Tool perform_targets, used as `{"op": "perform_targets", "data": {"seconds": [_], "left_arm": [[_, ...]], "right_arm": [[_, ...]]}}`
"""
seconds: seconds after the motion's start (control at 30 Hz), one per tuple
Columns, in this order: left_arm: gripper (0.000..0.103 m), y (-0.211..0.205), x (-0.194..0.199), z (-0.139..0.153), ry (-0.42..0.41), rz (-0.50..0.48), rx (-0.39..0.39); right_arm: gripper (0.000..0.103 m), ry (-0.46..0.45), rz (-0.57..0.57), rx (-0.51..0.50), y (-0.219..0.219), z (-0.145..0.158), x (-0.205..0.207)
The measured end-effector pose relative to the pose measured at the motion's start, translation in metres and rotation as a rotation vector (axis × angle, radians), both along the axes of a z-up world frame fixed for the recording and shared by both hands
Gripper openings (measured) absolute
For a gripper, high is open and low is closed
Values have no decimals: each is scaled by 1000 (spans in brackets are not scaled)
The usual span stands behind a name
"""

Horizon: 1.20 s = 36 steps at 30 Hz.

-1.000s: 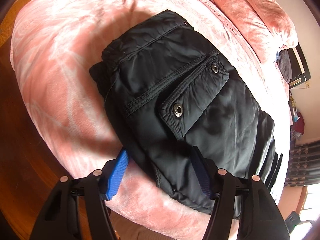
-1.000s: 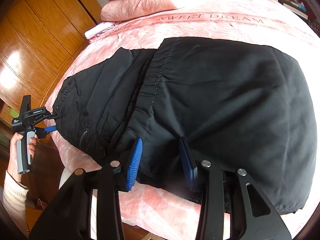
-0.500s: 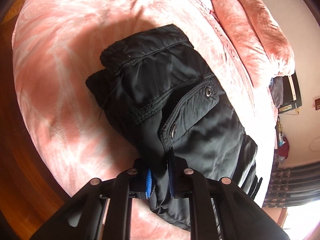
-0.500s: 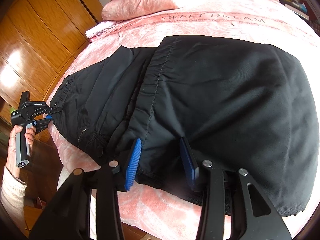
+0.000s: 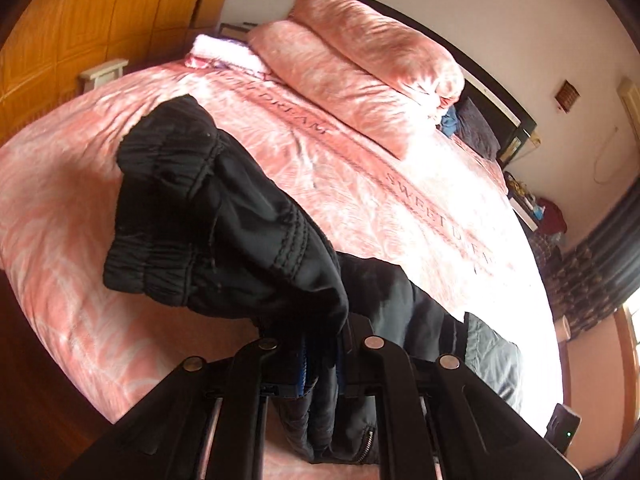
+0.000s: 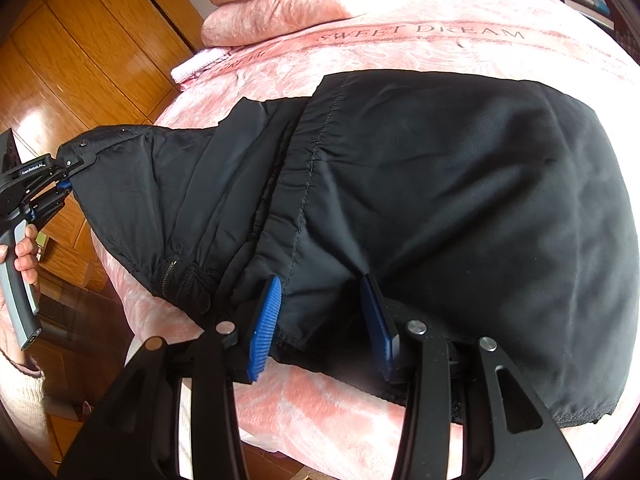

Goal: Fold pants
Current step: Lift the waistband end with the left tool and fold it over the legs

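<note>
Black pants (image 6: pixel 420 200) lie across the pink bed (image 6: pixel 560 52), near its foot edge, folded part spread flat toward the right side. Left claw (image 5: pixel 320 364) clenched on a bunched end of the pants — blue pads pressed together with fabric between them. That end is lifted off the bed; the elastic waistband or cuff (image 5: pixel 160 208) hangs forward over the claw, can't tell which it is. In the right wrist view the left claw (image 6: pixel 66 178) sits at the left edge of the bed, pulling the fabric up into a tented peak, with the person's hand (image 6: pixel 24 252) on the grey handle. Zipper (image 6: pixel 168 272) visible on the lower left part of the pants, near the bed's edge.

Right claw (image 6: pixel 320 320) released — blue pads well apart, straddling the near hem of the pants at the foot edge of the bed. Pads touch or sit just beside the fabric, not squeezing it.

Pink pillows (image 6: pixel 288 0) stacked at the head of the bed, well apart from the pants. Lettering "SWEET DREAM" (image 6: pixel 420 34) on the cover between pillows and pants. Wooden wardrobe (image 6: pixel 80 60) along the left side of the bed.
</note>
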<state>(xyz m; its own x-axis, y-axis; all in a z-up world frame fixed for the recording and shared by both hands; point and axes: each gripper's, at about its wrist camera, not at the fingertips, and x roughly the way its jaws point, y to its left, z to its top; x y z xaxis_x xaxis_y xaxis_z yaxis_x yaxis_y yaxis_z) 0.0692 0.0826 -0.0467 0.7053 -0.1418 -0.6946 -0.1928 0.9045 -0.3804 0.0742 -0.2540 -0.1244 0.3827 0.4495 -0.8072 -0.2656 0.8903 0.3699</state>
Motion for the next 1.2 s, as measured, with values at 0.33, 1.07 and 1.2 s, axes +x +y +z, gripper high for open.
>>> {"op": "perform_targets", "data": {"seconds": [0.33, 1.07, 1.2], "left_arm": [[13, -118, -4, 9, -20, -349, 304], [22, -178, -10, -34, 155, -702, 211], [23, -142, 2, -29, 169, -565, 168]], "right_arm": [[46, -10, -50, 18, -14, 10, -3], [50, -29, -160, 38, -60, 21, 2], [50, -34, -170, 34, -63, 25, 1]]}}
